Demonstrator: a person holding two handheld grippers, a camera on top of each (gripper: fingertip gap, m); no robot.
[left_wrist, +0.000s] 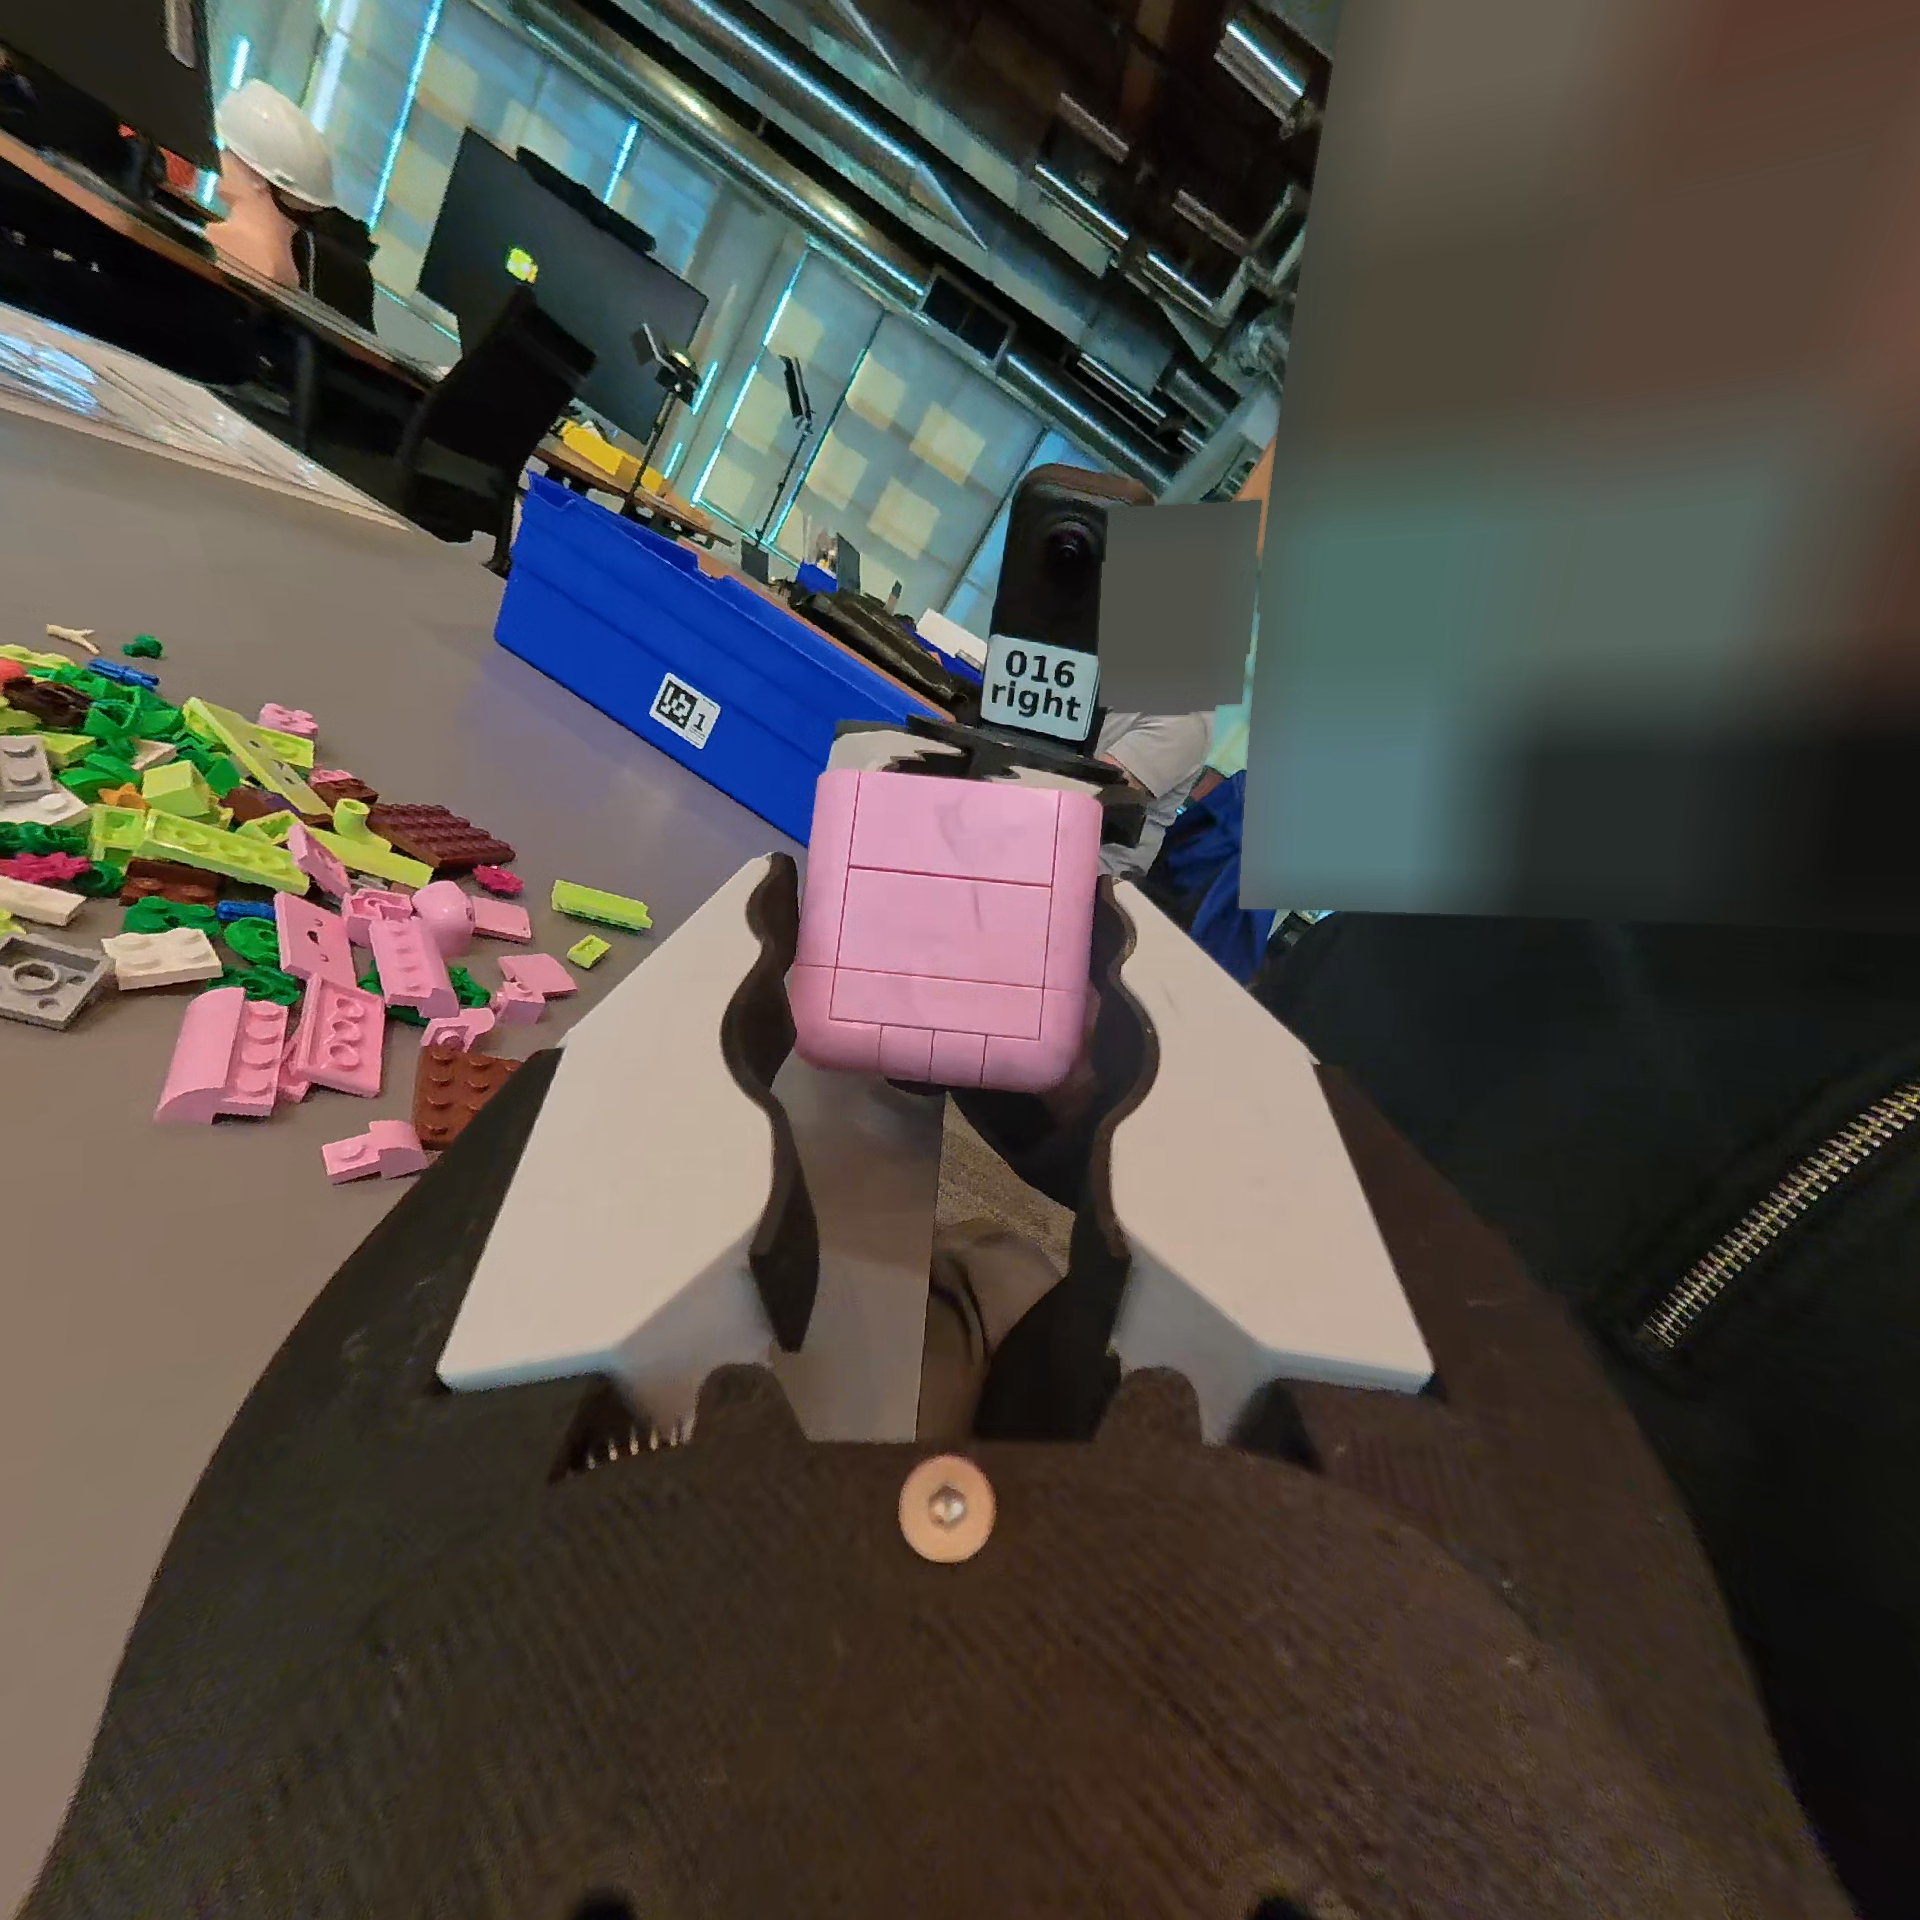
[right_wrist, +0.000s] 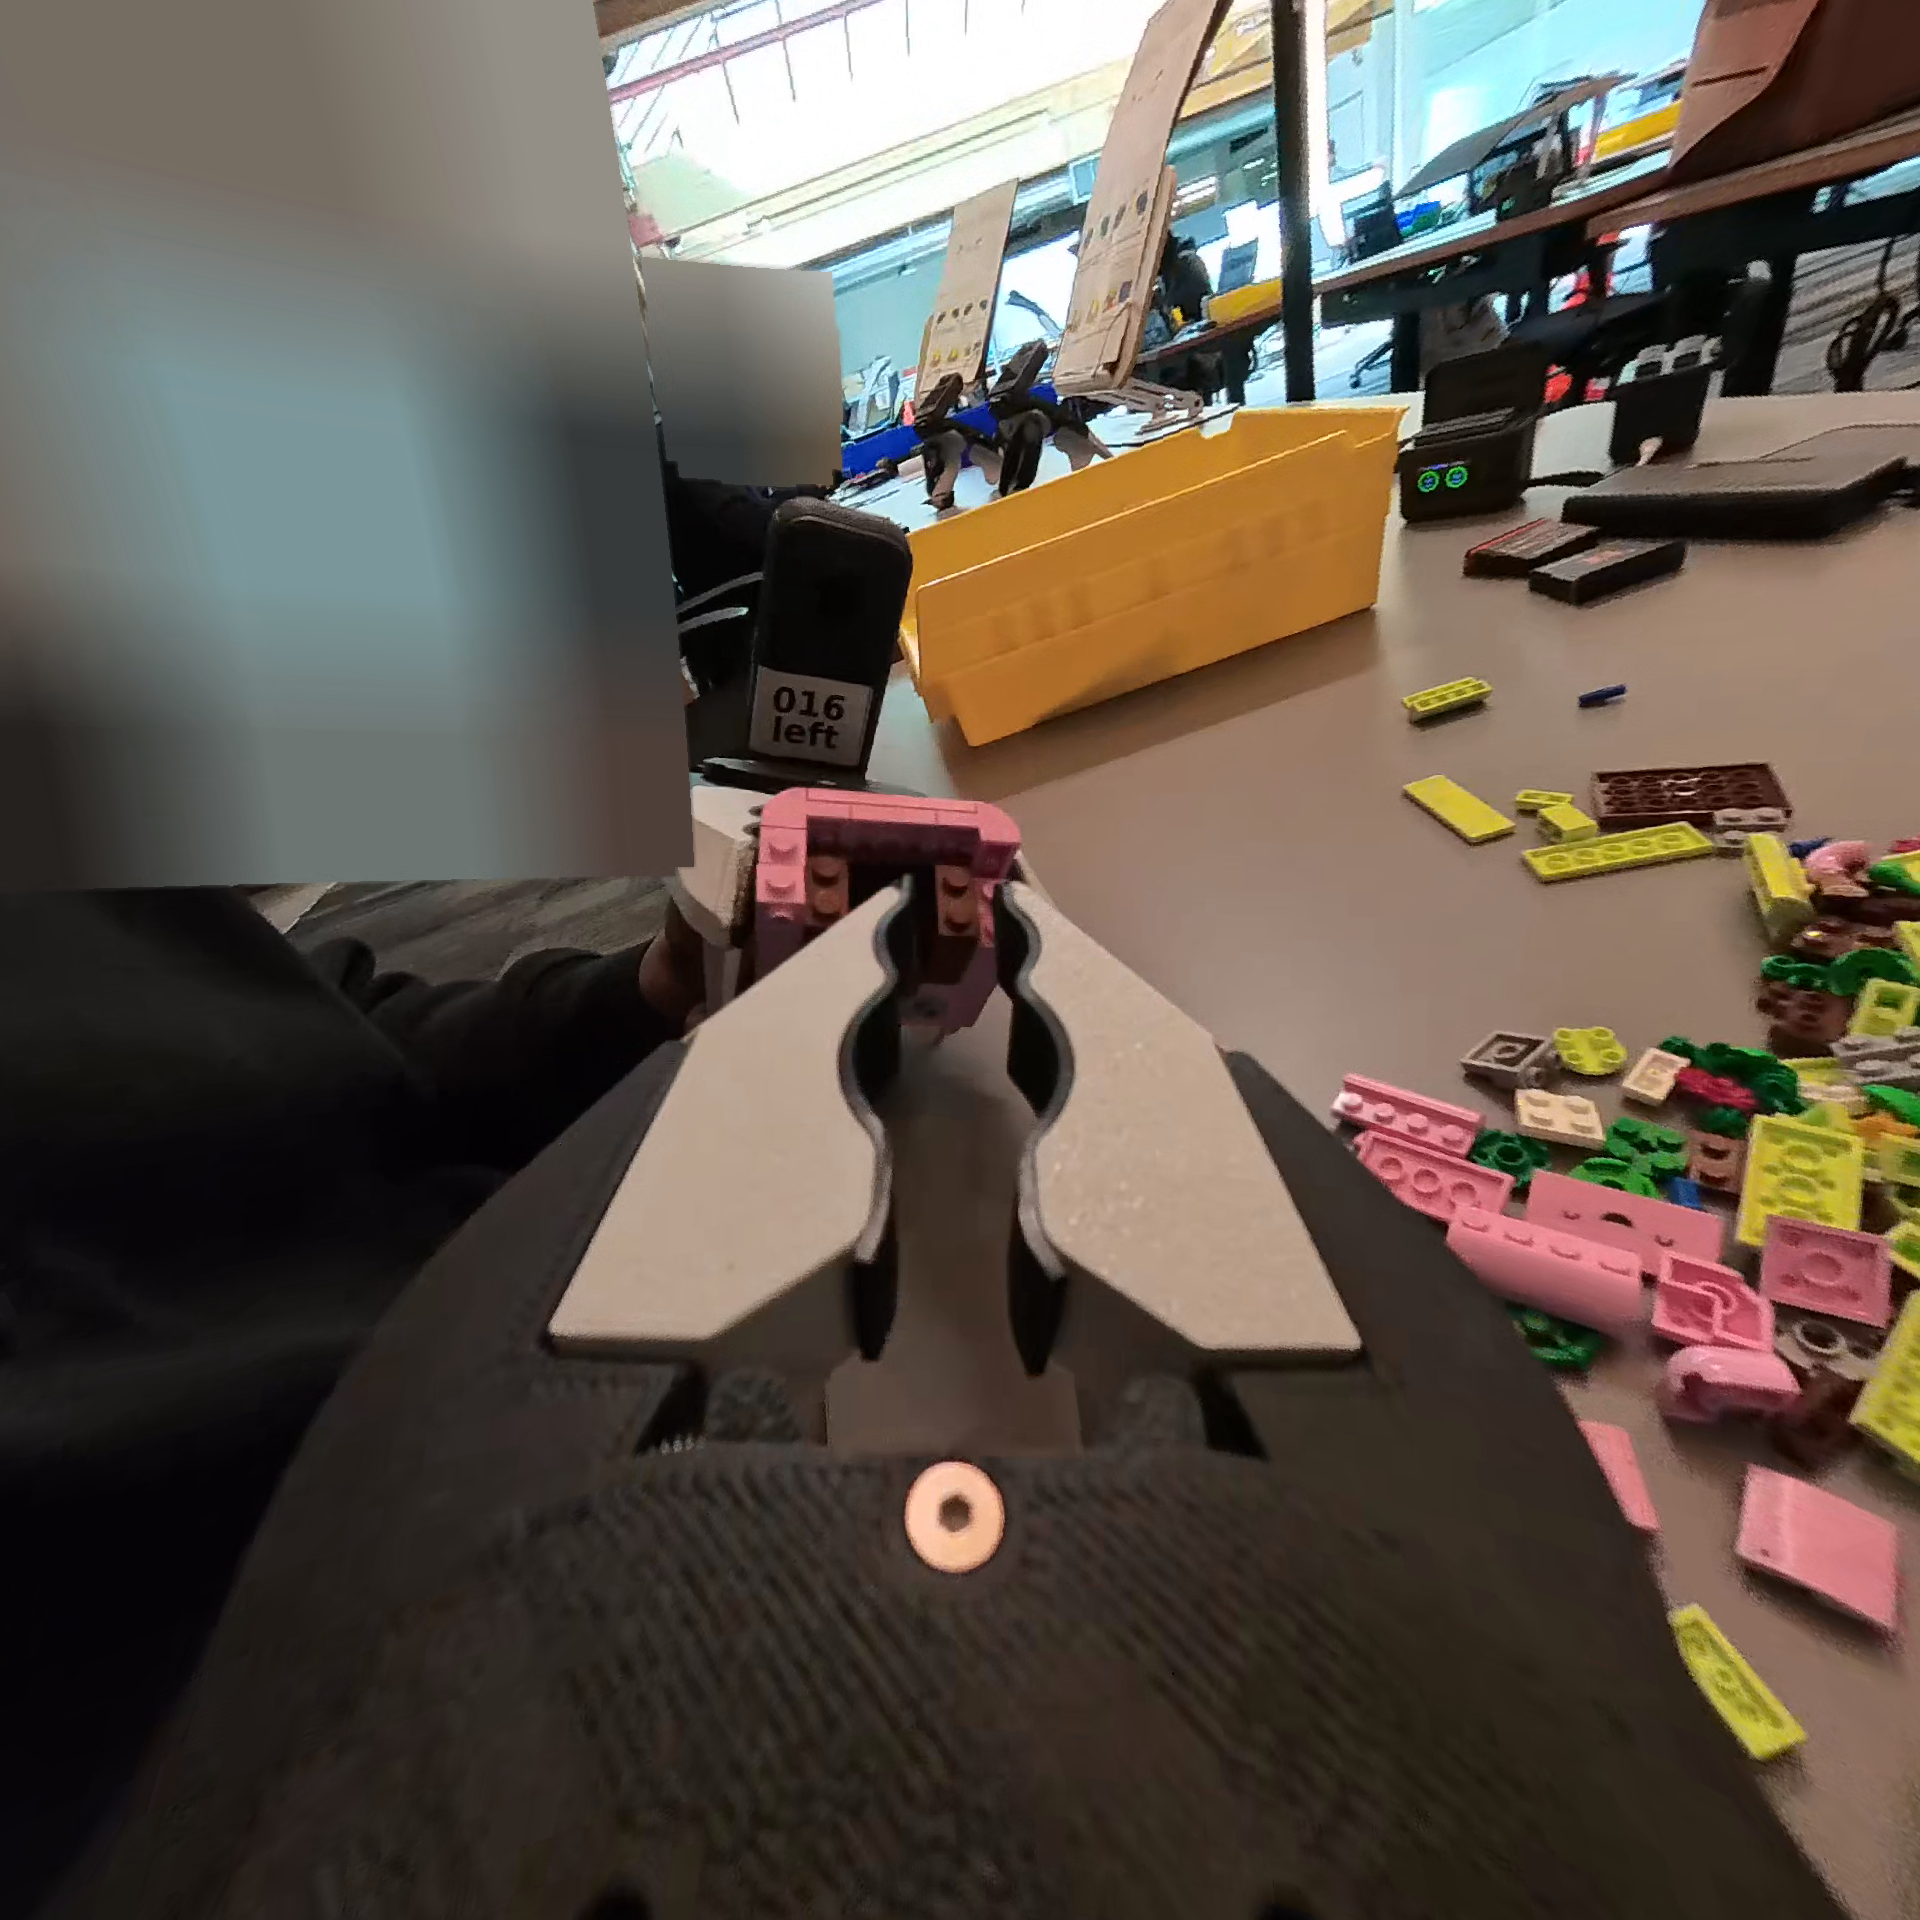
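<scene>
Directly ahead of the left gripper (left_wrist: 940, 966), a pink brick block (left_wrist: 943, 935) is filling the gap between its fingertips, and the right gripper (left_wrist: 997, 764) is closing off the far side of that block. To the left of the claw, a scatter of loose bricks (left_wrist: 260, 894) is lying on the grey table (left_wrist: 312, 1299), with bare tabletop sitting between the pile and the fingers. A blue bin (left_wrist: 665, 665) is standing farther ahead-left. From the right gripper (right_wrist: 951, 935), loose bricks (right_wrist: 1714, 1195) are crowding the right side, a yellow bin (right_wrist: 1143, 582) is blocking ahead-right, and a dark sleeve (right_wrist: 312, 1039) is pressing close on the left.
</scene>
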